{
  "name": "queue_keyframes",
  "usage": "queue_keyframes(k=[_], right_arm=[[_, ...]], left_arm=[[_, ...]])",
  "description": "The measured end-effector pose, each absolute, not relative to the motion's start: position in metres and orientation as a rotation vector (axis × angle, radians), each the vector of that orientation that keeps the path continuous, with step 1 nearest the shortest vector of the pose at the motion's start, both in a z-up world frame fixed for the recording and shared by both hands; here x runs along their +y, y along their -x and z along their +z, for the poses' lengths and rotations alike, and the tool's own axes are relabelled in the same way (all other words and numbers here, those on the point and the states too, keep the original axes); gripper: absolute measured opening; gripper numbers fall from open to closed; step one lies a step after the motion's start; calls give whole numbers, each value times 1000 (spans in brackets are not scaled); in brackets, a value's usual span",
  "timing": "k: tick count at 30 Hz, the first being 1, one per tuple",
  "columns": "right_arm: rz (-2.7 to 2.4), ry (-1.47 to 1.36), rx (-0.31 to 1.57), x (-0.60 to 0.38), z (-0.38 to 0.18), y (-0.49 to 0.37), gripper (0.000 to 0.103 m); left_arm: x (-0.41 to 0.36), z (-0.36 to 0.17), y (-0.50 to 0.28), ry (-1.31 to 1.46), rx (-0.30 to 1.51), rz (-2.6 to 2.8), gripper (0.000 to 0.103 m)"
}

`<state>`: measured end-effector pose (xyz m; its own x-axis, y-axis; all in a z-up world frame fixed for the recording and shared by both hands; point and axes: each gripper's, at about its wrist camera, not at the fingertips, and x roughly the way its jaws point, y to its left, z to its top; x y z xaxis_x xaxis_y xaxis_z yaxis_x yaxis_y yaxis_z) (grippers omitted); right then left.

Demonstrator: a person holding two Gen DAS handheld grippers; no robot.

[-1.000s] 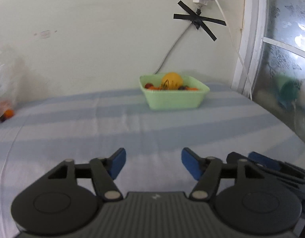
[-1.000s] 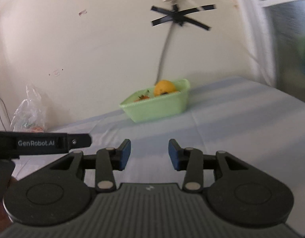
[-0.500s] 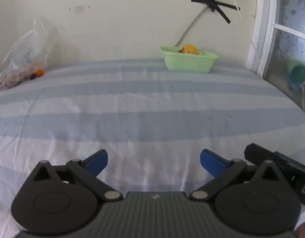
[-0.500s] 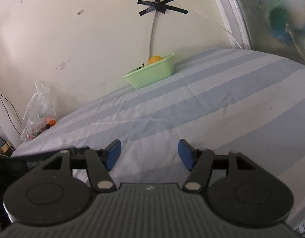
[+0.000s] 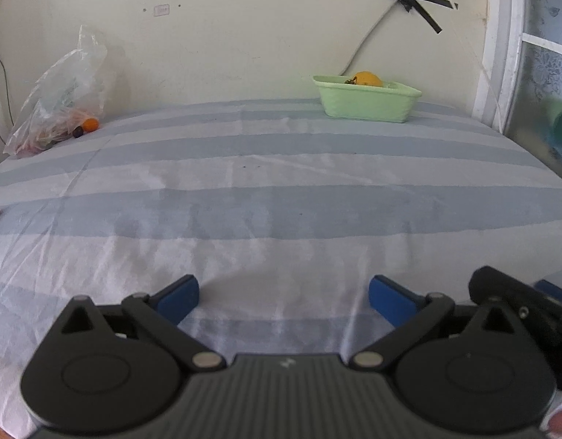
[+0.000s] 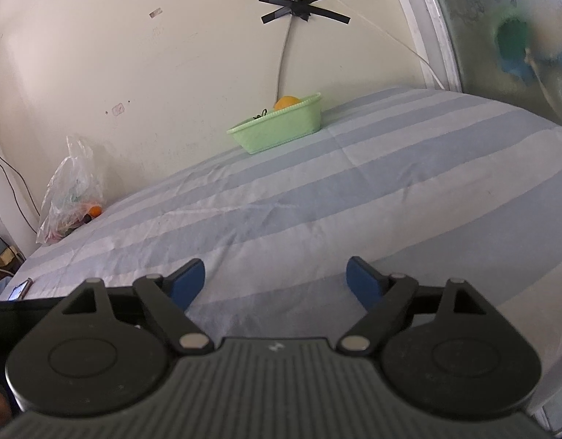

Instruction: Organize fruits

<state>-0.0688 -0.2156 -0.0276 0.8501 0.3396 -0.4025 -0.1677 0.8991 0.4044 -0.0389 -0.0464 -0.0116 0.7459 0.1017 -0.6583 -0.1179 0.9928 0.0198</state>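
Note:
A pale green basket (image 5: pixel 366 104) (image 6: pixel 281 131) stands at the far side of the striped cloth, against the wall, with a large orange fruit (image 5: pixel 368 78) (image 6: pixel 287 102) showing over its rim. At the far left lies a clear plastic bag (image 5: pixel 57 106) (image 6: pixel 70 194) of fruit, a small orange fruit (image 5: pixel 90 123) (image 6: pixel 95 211) and a dark one at its mouth. My left gripper (image 5: pixel 283 298) is open over the near cloth, nothing between its blue pads. My right gripper (image 6: pixel 275 281) is still opening, also with nothing between its pads.
The blue-and-white striped cloth (image 5: pixel 266 197) covers the whole surface. A taped cable (image 6: pixel 284 58) runs down the wall behind the basket. A window frame (image 5: pixel 500 51) stands at the right. A phone (image 6: pixel 20 289) lies at the near left edge.
Both grippers have drawn back from the basket, which now looks small and far off. Both sets of jaws have spread wider. The plastic bag has come fully into view.

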Motion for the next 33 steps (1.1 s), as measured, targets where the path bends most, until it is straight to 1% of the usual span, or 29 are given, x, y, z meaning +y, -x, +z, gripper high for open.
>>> queue_keyframes(k=[1, 13, 33], right_arm=[[268, -365, 484, -215, -28, 69, 100], [244, -370, 475, -212, -28, 71, 103], [223, -399, 479, -217, -28, 74, 103]], left_arm=[[-47, -12, 39, 23, 720, 121, 103], [-47, -13, 40, 10, 713, 123, 103], [-53, -10, 44, 7, 761, 131, 103]])
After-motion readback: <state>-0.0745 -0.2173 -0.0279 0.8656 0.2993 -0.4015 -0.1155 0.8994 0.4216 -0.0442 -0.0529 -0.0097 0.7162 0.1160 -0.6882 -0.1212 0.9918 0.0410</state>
